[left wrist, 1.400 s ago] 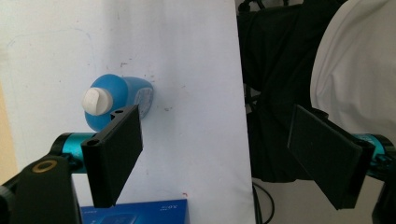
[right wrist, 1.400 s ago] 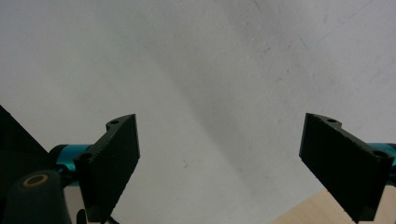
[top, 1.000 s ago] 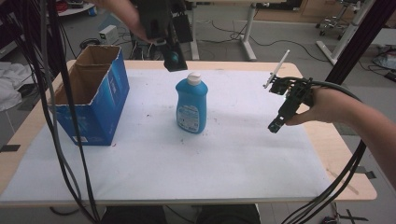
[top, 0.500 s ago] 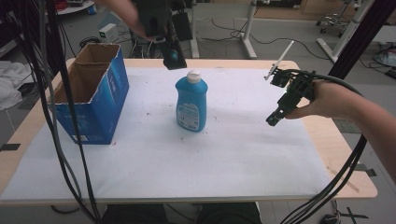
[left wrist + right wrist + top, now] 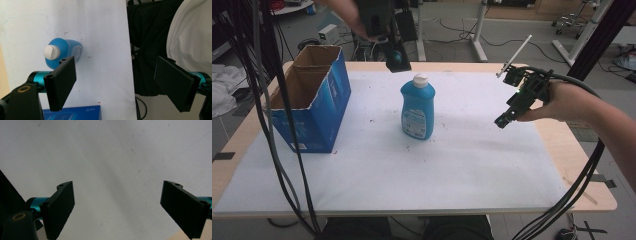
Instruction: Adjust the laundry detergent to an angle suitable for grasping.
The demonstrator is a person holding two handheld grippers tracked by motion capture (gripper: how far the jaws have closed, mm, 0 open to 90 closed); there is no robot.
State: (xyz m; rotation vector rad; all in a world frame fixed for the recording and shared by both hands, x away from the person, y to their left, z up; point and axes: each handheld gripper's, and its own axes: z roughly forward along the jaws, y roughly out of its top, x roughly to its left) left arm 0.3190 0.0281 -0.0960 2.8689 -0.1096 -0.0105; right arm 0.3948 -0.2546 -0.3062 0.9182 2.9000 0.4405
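Note:
A blue dish-soap bottle with a white cap stands upright in the middle of the white-covered table. My left gripper hangs high over the far edge, behind and a little left of the bottle. In the left gripper view it is open and looks down on the bottle, with nothing between its jaws. My right gripper is to the right of the bottle, well apart from it, tilted down toward the table. In the right gripper view it is open over the bare white cover.
An open blue cardboard box stands at the table's left side; its top edge lies below the left gripper. Black cables hang at the left front. Bare wood borders the cover on the right.
My right gripper has drifted slightly up and away from the front edge, still open. The left gripper has shifted a little toward the far edge. The bottle has not moved.

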